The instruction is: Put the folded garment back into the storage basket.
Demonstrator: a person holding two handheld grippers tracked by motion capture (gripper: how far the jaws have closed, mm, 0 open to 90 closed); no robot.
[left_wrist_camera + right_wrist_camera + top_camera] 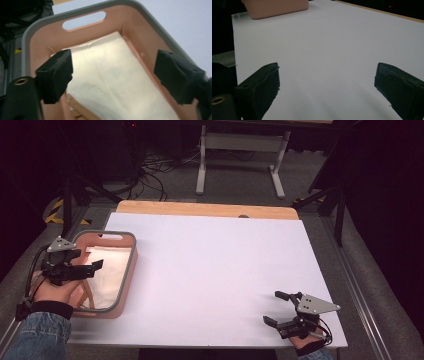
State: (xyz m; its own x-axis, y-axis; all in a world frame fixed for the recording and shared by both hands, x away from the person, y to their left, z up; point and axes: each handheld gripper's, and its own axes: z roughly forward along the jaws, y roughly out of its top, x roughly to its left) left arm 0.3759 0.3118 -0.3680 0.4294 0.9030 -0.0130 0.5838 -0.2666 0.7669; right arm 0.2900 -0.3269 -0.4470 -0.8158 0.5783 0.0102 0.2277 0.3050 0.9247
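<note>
Below, smooth folded cream cloth fills the rounded pink plastic basket.

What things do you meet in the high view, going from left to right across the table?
Left claw over the pink basket holding a white cloth → bare white table top → right claw.

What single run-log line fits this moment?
left gripper: open above cloth in basket | right gripper: open, holding nothing, over table
</note>
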